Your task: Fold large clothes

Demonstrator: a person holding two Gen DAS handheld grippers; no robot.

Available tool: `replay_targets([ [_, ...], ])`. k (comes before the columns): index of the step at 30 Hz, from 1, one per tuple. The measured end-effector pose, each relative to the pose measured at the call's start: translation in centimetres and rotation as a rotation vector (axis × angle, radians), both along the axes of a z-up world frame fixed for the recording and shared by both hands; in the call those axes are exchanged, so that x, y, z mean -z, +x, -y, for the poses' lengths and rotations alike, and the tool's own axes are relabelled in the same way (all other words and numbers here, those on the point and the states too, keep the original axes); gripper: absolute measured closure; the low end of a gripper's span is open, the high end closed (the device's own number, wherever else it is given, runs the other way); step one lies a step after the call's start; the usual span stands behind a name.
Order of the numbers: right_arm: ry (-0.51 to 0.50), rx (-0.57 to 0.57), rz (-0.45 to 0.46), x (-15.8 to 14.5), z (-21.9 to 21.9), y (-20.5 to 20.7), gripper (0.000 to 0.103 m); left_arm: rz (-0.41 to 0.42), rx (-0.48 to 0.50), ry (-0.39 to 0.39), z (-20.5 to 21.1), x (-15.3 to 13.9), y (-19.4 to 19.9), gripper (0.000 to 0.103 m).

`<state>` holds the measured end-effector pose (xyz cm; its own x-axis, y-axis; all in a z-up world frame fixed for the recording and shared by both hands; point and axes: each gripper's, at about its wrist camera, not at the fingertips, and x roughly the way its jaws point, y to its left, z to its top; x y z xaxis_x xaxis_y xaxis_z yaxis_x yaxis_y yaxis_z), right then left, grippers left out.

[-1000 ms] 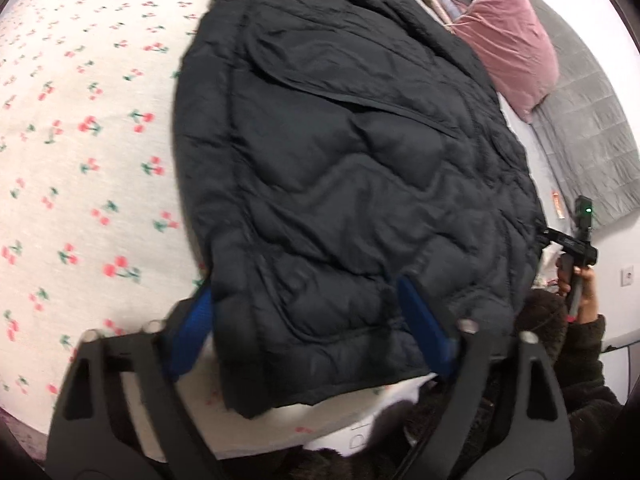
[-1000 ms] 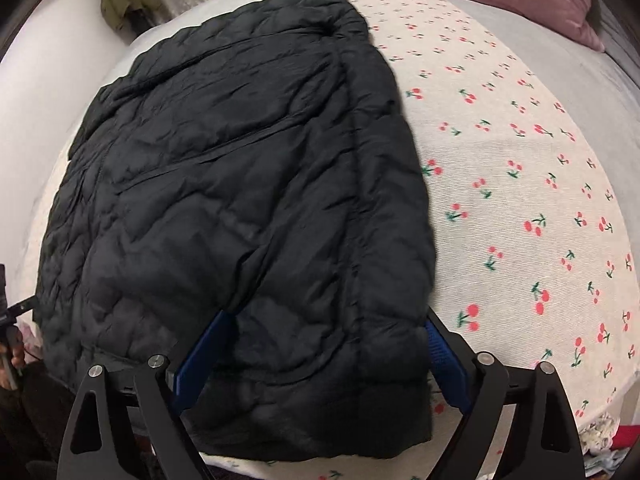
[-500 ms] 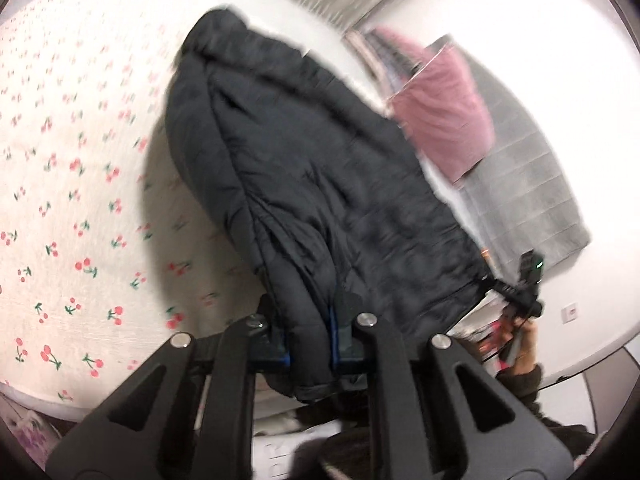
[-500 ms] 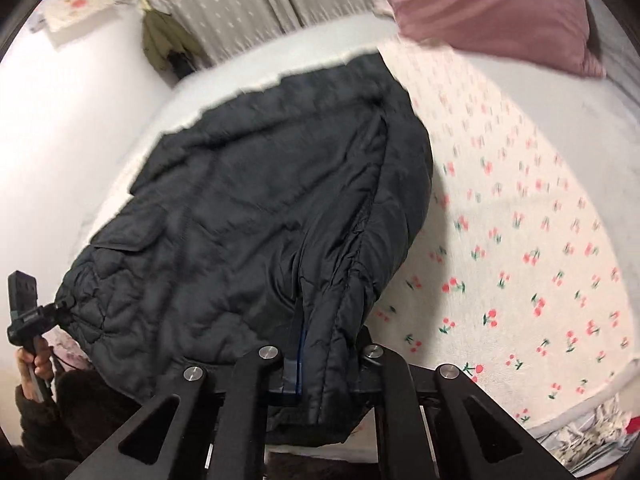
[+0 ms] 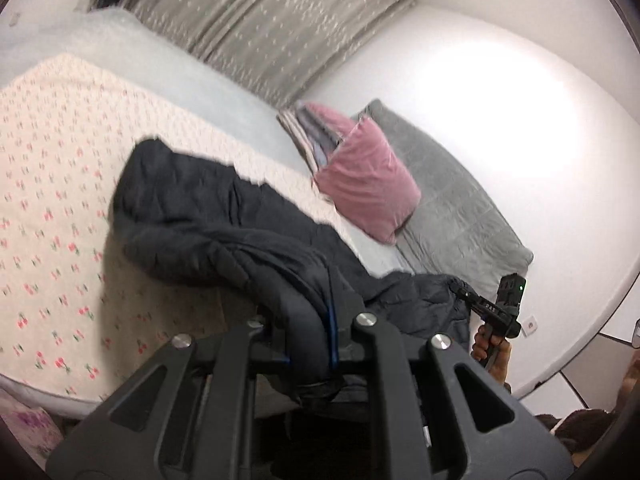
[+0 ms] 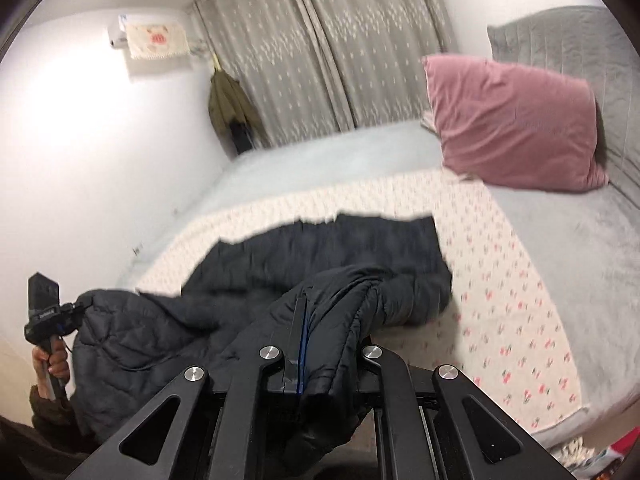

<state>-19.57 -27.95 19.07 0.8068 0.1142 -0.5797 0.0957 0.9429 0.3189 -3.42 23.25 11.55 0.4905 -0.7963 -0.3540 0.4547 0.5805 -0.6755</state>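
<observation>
A black quilted puffer jacket point(image 5: 208, 216) lies partly on the cherry-print blanket point(image 5: 48, 208), its near hem lifted off the bed. My left gripper point(image 5: 310, 340) is shut on one corner of the hem. My right gripper point(image 6: 324, 352) is shut on the other hem corner; the jacket point(image 6: 320, 256) sags between the two grips. The right gripper shows in the left wrist view point(image 5: 480, 308) and the left gripper in the right wrist view point(image 6: 52, 316), each clamping the jacket's edge. The far half of the jacket rests flat on the blanket point(image 6: 504, 280).
A pink pillow point(image 5: 364, 184) leans on a grey padded headboard point(image 5: 452, 208); it also shows in the right wrist view point(image 6: 512, 124). Grey curtains point(image 6: 320, 48) hang behind the bed. A green coat point(image 6: 230, 104) hangs in the corner by the white wall.
Both grippers closed on the jacket's hem corners and lifted them up and back from the bed. The near half of the jacket rose off the blanket and the views tilted up toward the room.
</observation>
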Motion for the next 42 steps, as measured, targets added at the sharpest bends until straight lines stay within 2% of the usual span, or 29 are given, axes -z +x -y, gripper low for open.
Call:
replay_targets([
  [5,0.023,0.064,0.012,0.6,1.3,3.9,0.093,0.005,-0.149,0.089,0.4,0.3,3.8,0.088],
  [8,-0.009,0.144,-0.01,1.7,1.6,7.0,0.093,0.002,-0.208,0.099,2.0,0.8,7.5,0.088],
  [10,-0.045,0.206,-0.034,2.8,2.1,10.9,0.093,0.006,-0.254,0.126,3.1,1.1,10.8,0.087],
  [14,-0.03,0.28,-0.084,5.1,3.4,16.0,0.093,-0.011,-0.319,0.203,5.4,2.9,16.7,0.085],
  [19,0.014,0.339,-0.2,10.9,5.2,22.0,0.093,-0.058,-0.365,0.29,7.4,8.0,22.4,0.082],
  [24,0.042,0.352,-0.279,18.0,6.3,24.7,0.088,-0.082,-0.347,0.336,8.1,13.3,24.7,0.077],
  [27,0.053,0.329,-0.321,20.5,6.6,25.8,0.082,-0.094,-0.317,0.38,8.9,13.6,25.3,0.074],
  [29,0.045,0.325,-0.331,20.1,6.8,26.3,0.079,-0.112,-0.309,0.379,9.0,13.1,25.4,0.065],
  [31,0.061,0.313,-0.346,19.4,7.0,26.3,0.071,-0.128,-0.31,0.368,8.9,12.1,25.0,0.061],
  [33,0.09,0.294,-0.351,18.2,7.1,25.6,0.064,-0.099,-0.302,0.339,8.7,10.6,24.0,0.05],
  [35,0.091,0.273,-0.341,16.9,6.9,24.5,0.049,-0.061,-0.277,0.352,8.9,9.6,22.7,0.028],
  [36,0.081,0.26,-0.329,16.0,6.6,23.7,0.03,-0.034,-0.267,0.39,9.2,9.1,21.9,0.024],
  [37,0.065,0.246,-0.32,15.4,6.3,23.2,0.021,-0.006,-0.251,0.445,9.7,8.6,21.2,0.023],
  [40,-0.009,0.117,-0.297,13.5,3.9,21.8,0.02,0.072,-0.115,0.62,11.7,8.3,18.8,0.023],
  [42,-0.081,-0.013,-0.315,13.1,1.5,21.2,0.02,0.097,-0.01,0.69,12.9,8.9,17.5,0.023],
])
